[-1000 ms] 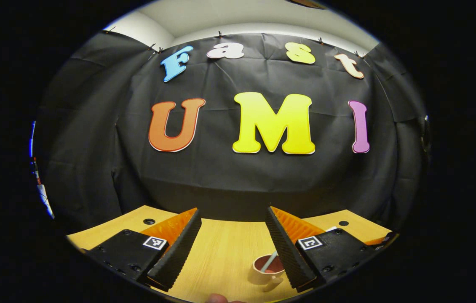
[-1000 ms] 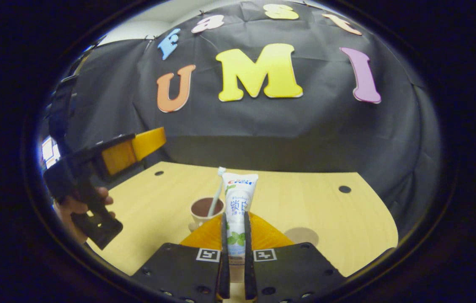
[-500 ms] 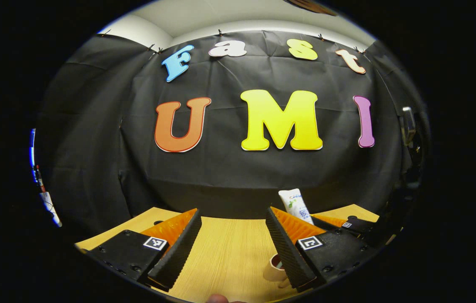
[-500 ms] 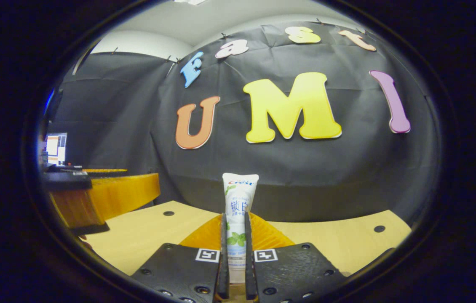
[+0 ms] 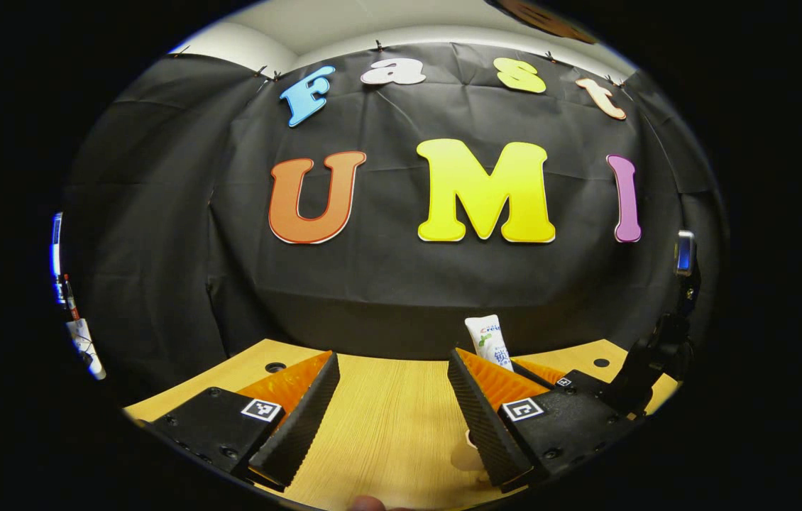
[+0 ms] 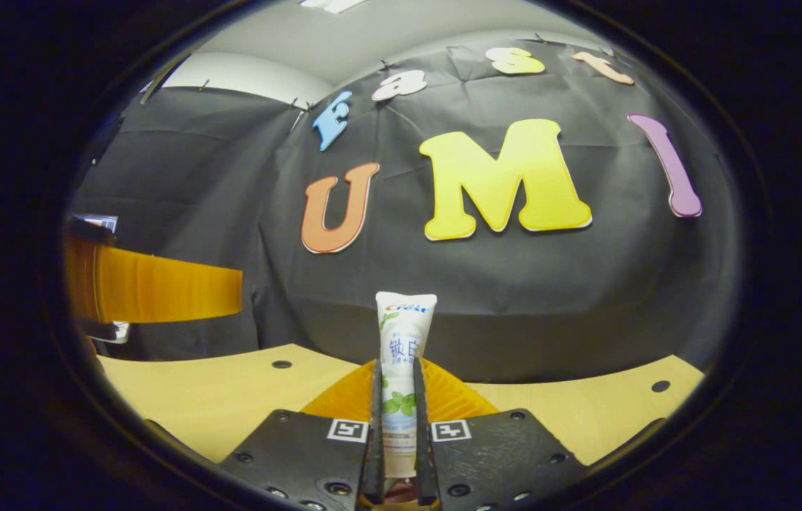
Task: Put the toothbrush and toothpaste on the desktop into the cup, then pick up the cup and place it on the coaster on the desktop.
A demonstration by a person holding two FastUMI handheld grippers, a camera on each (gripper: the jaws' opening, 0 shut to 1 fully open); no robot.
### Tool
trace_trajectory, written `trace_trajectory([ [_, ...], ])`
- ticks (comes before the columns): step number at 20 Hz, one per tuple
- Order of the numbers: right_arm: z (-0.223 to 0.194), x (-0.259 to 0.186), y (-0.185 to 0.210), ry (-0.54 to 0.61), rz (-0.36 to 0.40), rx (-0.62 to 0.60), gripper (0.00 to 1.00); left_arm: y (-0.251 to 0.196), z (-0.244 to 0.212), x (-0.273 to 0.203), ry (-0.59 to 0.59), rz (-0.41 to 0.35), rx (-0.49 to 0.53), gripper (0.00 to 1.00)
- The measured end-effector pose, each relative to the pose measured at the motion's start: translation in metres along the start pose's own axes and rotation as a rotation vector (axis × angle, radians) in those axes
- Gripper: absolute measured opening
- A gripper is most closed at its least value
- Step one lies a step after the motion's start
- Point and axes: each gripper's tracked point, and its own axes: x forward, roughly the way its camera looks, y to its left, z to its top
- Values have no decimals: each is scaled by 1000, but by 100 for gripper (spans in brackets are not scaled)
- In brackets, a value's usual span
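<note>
My right gripper (image 6: 395, 376) is shut on a white toothpaste tube (image 6: 404, 326), which stands upright between its fingers above the wooden desktop (image 6: 216, 397). In the left gripper view the same tube (image 5: 487, 341) sticks up from the right gripper (image 5: 571, 380), just behind my left gripper's right finger. My left gripper (image 5: 387, 426) hangs open over the desktop (image 5: 387, 411) with nothing between its fingers. A pale cup (image 5: 467, 458) peeks out beside that right finger and is mostly hidden by it. The toothbrush is hidden.
Round holes (image 6: 281, 364) (image 6: 661, 386) mark the desktop's far corners. The black cloth wall closes off the back. The left gripper's body (image 6: 160, 291) juts in from the left of the right gripper view. A fingertip (image 5: 365, 504) shows at the bottom edge.
The right gripper has carried the tube toward the left gripper and tilted up, so cup and toothbrush dropped out of its view. In the left gripper view the cup slid behind the right finger.
</note>
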Motion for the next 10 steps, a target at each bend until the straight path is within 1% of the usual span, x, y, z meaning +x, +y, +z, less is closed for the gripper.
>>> trace_trajectory([
  [1, -3, 0, 0, 7, 4, -7, 17, -1, -1, 1, 0, -2, 1, 97],
  [3, -8, -3, -2, 13, 4, -26, 21, -2, -3, 4, 6, 1, 1, 97],
  [5, -1, -6, -1, -14, 5, -34, 24, -4, -4, 3, 11, -2, 1, 97],
  [6, -1, -8, 0, -17, 6, -40, 24, -5, -3, 3, 11, -5, 2, 97],
  [8, -3, -12, 1, -2, 14, -38, 32, -8, -2, 4, 9, -9, 7, 97],
  [9, -3, -14, 0, 3, 13, -30, 40, -9, -2, 4, 7, -11, 8, 97],
  [10, -3, -17, -3, 5, 8, -26, 40, -11, -3, 4, 8, -13, 7, 97],
])
